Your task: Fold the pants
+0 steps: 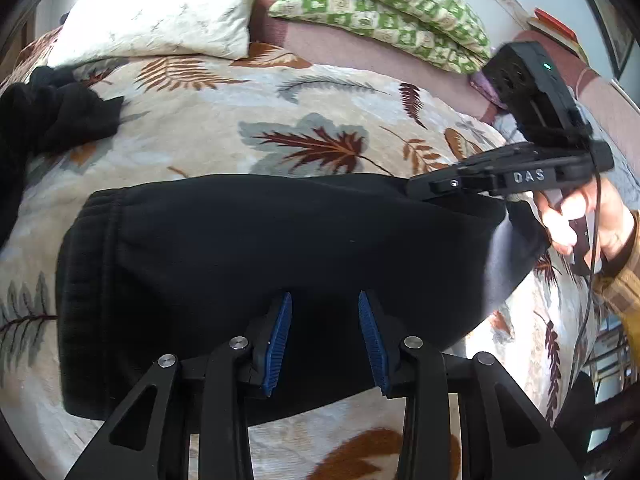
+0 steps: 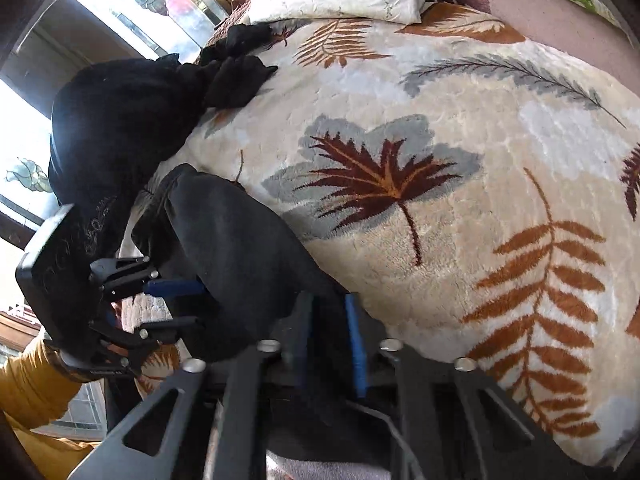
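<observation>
Black pants (image 1: 248, 264) lie folded on a leaf-patterned blanket, waistband at the left. My left gripper (image 1: 325, 300) is open just above the near part of the pants, blue pads apart, holding nothing. My right gripper (image 1: 424, 192) reaches in from the right onto the far right corner of the pants. In the right wrist view the right gripper (image 2: 326, 304) has its blue pads close together with black pants fabric (image 2: 240, 248) between them. The left gripper (image 2: 168, 304) shows there at the left, open.
A heap of other black clothes (image 1: 44, 120) lies at the far left of the bed; it also shows in the right wrist view (image 2: 120, 120). A white pillow (image 1: 160, 12) and a green patterned pillow (image 1: 384, 4) lie at the back. A window (image 2: 132, 0) is beyond the bed.
</observation>
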Demonstrator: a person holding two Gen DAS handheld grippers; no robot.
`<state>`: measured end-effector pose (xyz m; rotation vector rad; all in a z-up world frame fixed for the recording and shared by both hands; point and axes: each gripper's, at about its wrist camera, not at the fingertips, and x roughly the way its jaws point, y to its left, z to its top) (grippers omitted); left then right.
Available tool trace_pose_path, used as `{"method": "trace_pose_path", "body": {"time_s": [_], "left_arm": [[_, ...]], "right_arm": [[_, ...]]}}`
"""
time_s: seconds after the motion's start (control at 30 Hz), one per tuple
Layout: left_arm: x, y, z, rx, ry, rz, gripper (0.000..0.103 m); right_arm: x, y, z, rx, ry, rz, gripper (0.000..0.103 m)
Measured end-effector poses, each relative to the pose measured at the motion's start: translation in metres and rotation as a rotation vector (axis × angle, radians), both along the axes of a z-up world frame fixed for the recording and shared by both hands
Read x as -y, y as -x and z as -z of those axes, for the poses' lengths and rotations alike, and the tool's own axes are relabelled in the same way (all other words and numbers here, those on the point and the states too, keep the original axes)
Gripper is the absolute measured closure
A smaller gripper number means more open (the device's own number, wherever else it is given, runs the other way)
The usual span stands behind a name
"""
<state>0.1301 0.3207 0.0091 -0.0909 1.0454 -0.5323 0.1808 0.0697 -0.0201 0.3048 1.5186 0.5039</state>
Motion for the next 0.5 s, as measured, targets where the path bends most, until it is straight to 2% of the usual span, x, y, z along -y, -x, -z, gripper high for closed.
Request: {"method": "trace_pose_path", "body": {"time_s": [0.07,0.2,0.23,0.3,0.37,0.43,0.5], "left_arm": [[-0.010,-0.005,0.004,-0.026,0.020,-0.021,0.076],[-0.011,-0.004,0.009,-0.020,0.028,-0.035,0.079],[-0.010,-0.004,0.009,-0.017,0.023,-0.037,0.079],[-0.011,-0.004,0.007,-0.018,0.018,-0.037,0.079],[-0.018,-0.004,0.003,-0.014,0.017,-0.064,0.079],[-0.028,-0.004,-0.003,-0.007,0.036,-0.110,0.079],[-0.039,-0.003,-0.009,-0.005,0.077,-0.138,0.079]], "right_arm": [[-0.002,0.001,-0.009,0.074,0.020,0.006,0.098],[0.012,0.006,-0.030,0.220,-0.031,0.125,0.099],[0.011,0.008,-0.026,0.213,-0.034,0.130,0.099],[0.003,0.012,-0.008,0.162,0.069,0.074,0.099],[-0.002,0.012,0.004,0.128,0.115,0.058,0.094],[0.005,0.012,-0.001,0.148,0.123,0.131,0.080],[0.010,0.016,-0.016,0.202,0.115,0.210,0.074]]}}
